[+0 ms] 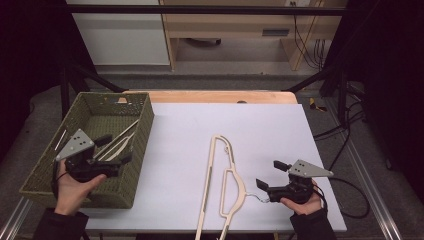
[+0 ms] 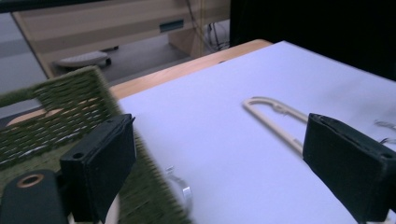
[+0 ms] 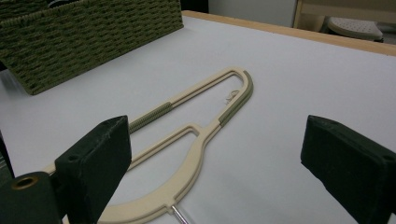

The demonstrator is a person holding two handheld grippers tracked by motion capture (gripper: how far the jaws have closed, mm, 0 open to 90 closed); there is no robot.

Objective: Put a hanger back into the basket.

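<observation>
A cream hanger lies lengthwise on the white table top, its metal hook pointing right. My right gripper rests just right of that hook, open and empty. In the right gripper view the hanger lies ahead, between the wide-apart jaws. An olive woven basket stands at the table's left, and another cream hanger lies inside it. My left gripper hovers over the basket's right side, open with nothing between its fingers. In the left gripper view the basket wall is at left and the table's hanger ahead.
A wooden strip edges the table's far side. Beyond it stand a wooden desk and a white cabinet. Cables trail on the floor at right. Black frame bars cross overhead and slant down at both sides.
</observation>
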